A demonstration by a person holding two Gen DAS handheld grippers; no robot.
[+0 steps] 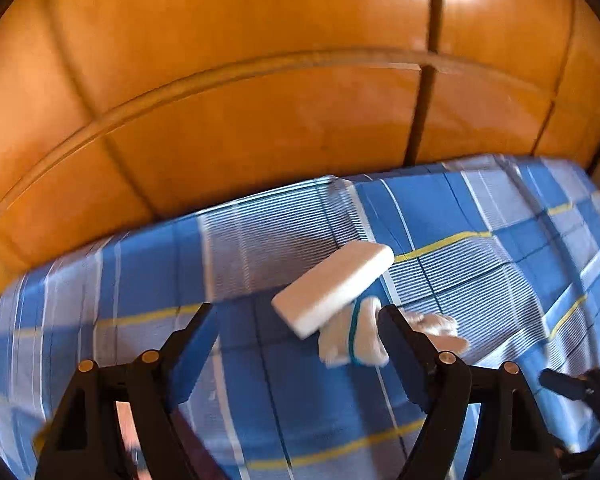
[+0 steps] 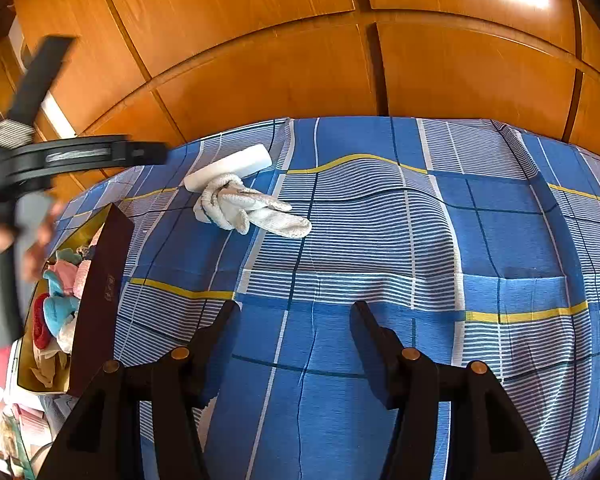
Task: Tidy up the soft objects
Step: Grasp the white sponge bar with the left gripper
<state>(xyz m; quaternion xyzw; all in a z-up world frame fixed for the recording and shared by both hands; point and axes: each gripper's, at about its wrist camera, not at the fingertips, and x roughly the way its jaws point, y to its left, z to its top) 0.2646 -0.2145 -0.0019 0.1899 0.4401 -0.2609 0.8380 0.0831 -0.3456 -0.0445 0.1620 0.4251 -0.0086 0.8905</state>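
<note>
While orange-brown wooden panels (image 2: 268,76) fill the background in both views, a bed under a blue, white and yellow checked sheet (image 2: 380,240) takes up the lower half. It carries everything else.

At the bed's left edge, seen from the right wrist, stands an open box (image 2: 100,292) with dark sides and a gold lining. Soft things in pink, light blue, red and white (image 2: 60,300) are heaped inside it.

Near the far edge of the bed, toward its left side, lies a white sponge (image 1: 334,288), a flat rounded block. Touching its near side is a knotted white glove (image 2: 244,208) with a dark band at the cuff; its fingers stretch out toward the right.

The left gripper (image 1: 296,344) hovers above the sheet with jaws apart and nothing between them; its right jaw hides part of the glove. The view is blurred. From the right wrist it shows as a dark blurred shape at the left, above the box.

The right gripper (image 2: 296,336) hangs over bare sheet, well apart from glove and sponge, jaws apart and empty.
</note>
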